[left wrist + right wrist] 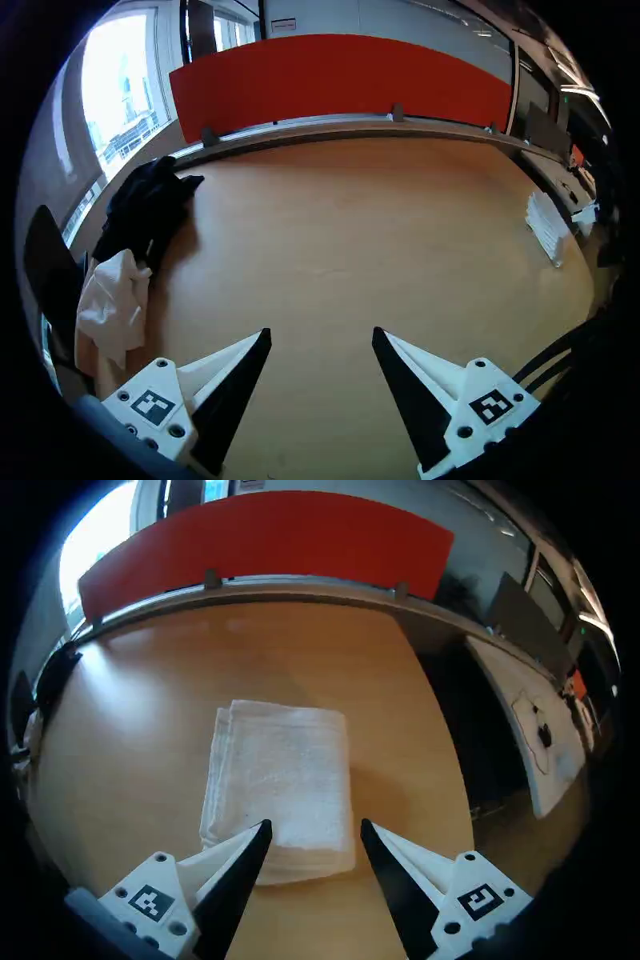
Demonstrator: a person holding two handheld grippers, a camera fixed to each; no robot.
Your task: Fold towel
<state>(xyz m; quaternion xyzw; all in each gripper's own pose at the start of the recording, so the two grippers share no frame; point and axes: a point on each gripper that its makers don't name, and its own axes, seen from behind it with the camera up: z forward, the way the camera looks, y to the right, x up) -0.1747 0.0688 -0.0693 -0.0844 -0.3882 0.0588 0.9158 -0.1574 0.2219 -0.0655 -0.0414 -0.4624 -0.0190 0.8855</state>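
Observation:
A white towel (280, 780), folded into a thick rectangle, lies flat on the wooden table (144, 712) in the right gripper view. My right gripper (314, 826) hovers open over the towel's near edge, nothing between its fingers. In the left gripper view the same folded towel (548, 226) appears small at the table's far right edge. My left gripper (320, 334) stands open above bare wood (344, 240), holding nothing.
A crumpled white cloth (116, 304) and a dark garment (148, 208) lie at the table's left edge. A red divider panel (336, 76) runs along the back. A second, white desk (532, 728) stands across a dark gap to the right.

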